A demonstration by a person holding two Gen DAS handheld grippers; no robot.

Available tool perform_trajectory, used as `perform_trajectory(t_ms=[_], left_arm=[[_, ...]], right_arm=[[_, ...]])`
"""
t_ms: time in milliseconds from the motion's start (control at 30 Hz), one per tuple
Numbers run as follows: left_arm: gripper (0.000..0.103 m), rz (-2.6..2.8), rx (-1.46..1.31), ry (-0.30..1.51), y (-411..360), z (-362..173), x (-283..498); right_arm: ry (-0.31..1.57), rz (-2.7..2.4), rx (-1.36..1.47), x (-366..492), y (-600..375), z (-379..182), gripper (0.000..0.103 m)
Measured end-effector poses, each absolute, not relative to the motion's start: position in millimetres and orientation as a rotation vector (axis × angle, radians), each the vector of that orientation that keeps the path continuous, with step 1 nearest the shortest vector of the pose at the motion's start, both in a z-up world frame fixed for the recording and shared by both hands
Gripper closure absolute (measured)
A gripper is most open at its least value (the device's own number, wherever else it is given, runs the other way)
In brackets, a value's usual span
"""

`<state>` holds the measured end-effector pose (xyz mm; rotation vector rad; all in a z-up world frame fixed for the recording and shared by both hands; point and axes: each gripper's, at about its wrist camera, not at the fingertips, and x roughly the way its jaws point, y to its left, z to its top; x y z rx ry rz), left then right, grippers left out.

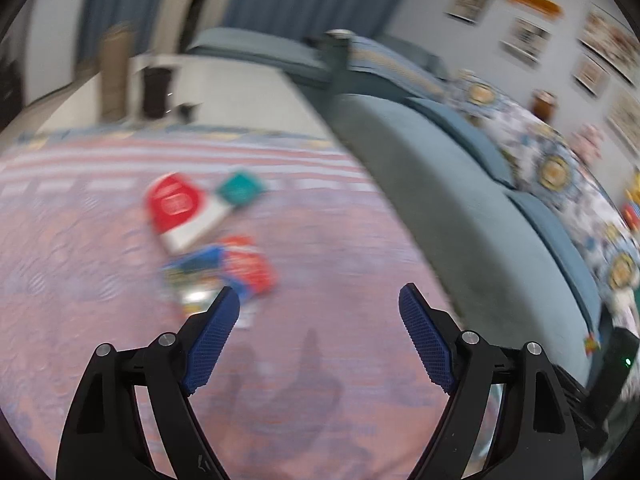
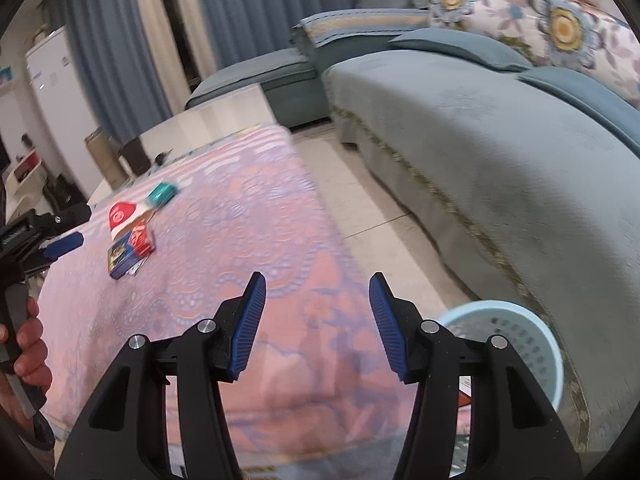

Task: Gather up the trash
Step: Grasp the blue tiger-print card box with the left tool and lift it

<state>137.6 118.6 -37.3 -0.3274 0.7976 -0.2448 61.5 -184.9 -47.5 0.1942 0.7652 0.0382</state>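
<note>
Several pieces of trash lie on the pink patterned tablecloth [image 1: 340,240]: a red-and-white packet [image 1: 176,208], a teal box [image 1: 240,188], a small red box [image 1: 250,266] and a blue box [image 1: 192,276]. They also show in the right wrist view: red-and-white packet [image 2: 124,214], teal box [image 2: 161,194], red box [image 2: 142,242], blue box [image 2: 122,260]. My left gripper [image 1: 320,304] is open and empty, just right of and above the blue box. It appears at the left of the right wrist view [image 2: 60,246]. My right gripper [image 2: 317,288] is open and empty over the cloth's near edge. A light blue basket [image 2: 520,340] stands on the floor to its right.
A long teal sofa [image 2: 500,140] with floral cushions [image 2: 560,28] runs along the right, with a tiled floor strip [image 2: 360,208] between it and the table. A dark cup [image 1: 156,92] and a tan cylinder [image 1: 114,76] stand at the table's far end.
</note>
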Motion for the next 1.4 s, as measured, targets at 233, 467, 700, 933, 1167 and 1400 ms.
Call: perform_trajectory(t_ms=[233,467,700,933,1167,1400], left_arm=[[0.024,-0.138,-0.41,0.889,176,-86,161],[0.028,-0.24,-0.39,0.945,159,-105,176],[0.028,-0.427,-0.354,0.962,118,-107,169],[0.028,-0.322,-0.252,0.876,122,-84,163],[0.026,-0.251,-0.111,0.927,137,-91,205],[0.033,-0.264,-0.005,1.002,111,-107,232]], right_arm=[[0.793,0.077,0.167,101,-153,-81,0.078],[0.84,0.07,0.147,120,-142,-105,0.078],[0.852,0.066,0.16,122,-144,-108,0.078],[0.856,0.076,0.148,123,-142,-107,0.078],[0.848,0.138,0.093,128,-121,-92,0.078],[0.851,0.192,0.027,140,-92,-78,0.078]])
